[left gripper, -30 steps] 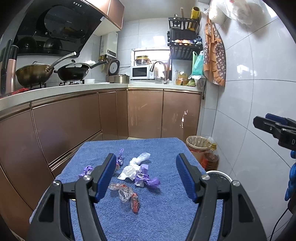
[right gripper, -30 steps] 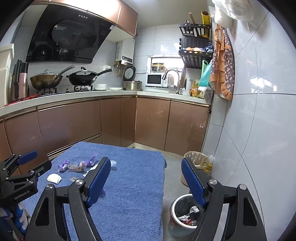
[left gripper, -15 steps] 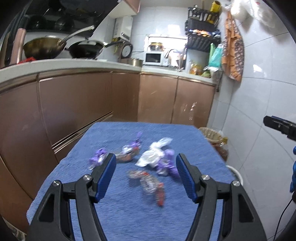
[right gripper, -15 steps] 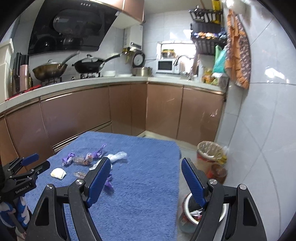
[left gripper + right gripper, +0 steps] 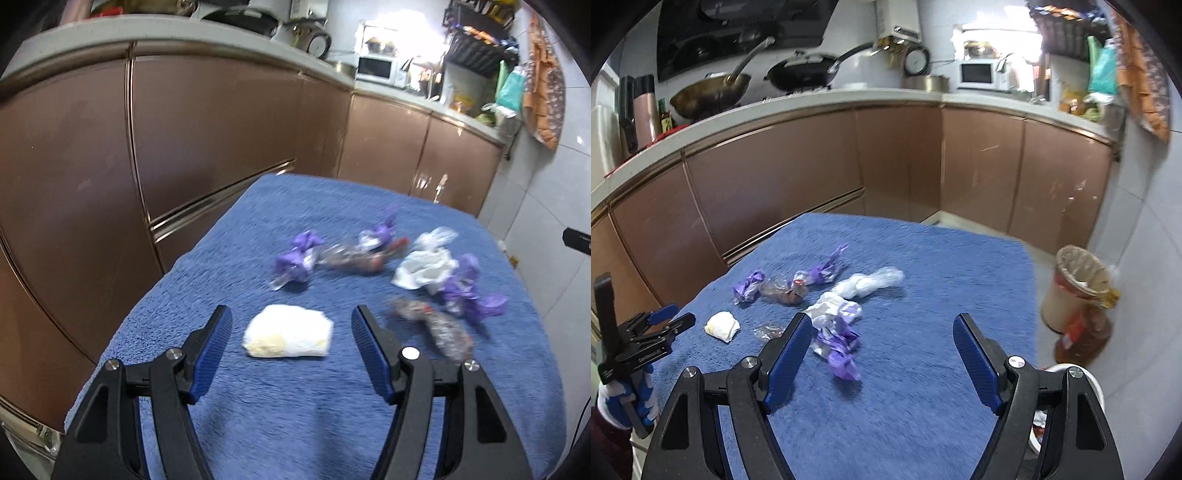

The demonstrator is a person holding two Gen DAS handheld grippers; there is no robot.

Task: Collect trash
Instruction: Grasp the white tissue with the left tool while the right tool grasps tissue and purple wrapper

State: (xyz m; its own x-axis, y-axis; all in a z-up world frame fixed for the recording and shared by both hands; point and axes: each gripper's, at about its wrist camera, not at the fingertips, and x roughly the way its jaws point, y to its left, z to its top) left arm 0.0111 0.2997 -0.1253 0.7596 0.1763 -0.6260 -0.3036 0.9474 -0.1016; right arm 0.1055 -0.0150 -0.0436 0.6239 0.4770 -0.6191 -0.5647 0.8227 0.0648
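Trash lies scattered on a blue towel (image 5: 332, 424). A white wad (image 5: 288, 332) sits on the towel between the fingers of my left gripper (image 5: 291, 318), which is open and not touching it. Beyond it are purple wrappers (image 5: 295, 258), a crumpled white tissue (image 5: 424, 269) and a clear wrapper with red (image 5: 432, 326). My right gripper (image 5: 882, 321) is open above the towel (image 5: 923, 406). A purple wrapper (image 5: 838, 345) lies just inside its left finger. In the right wrist view the left gripper (image 5: 679, 314) points at the white wad (image 5: 722, 325).
Off the towel's right edge stand a white bin (image 5: 1086, 376) with rubbish inside, a tan lined bin (image 5: 1075, 280) and an amber bottle (image 5: 1082, 332). Brown cabinets (image 5: 886, 166) run along the left and back. A tiled wall closes the right side.
Both grippers have dropped and come closer to the towel. The left one swung left, so the white wad now lies between its fingers. The right one neared the purple wrapper. Jaws stayed open.
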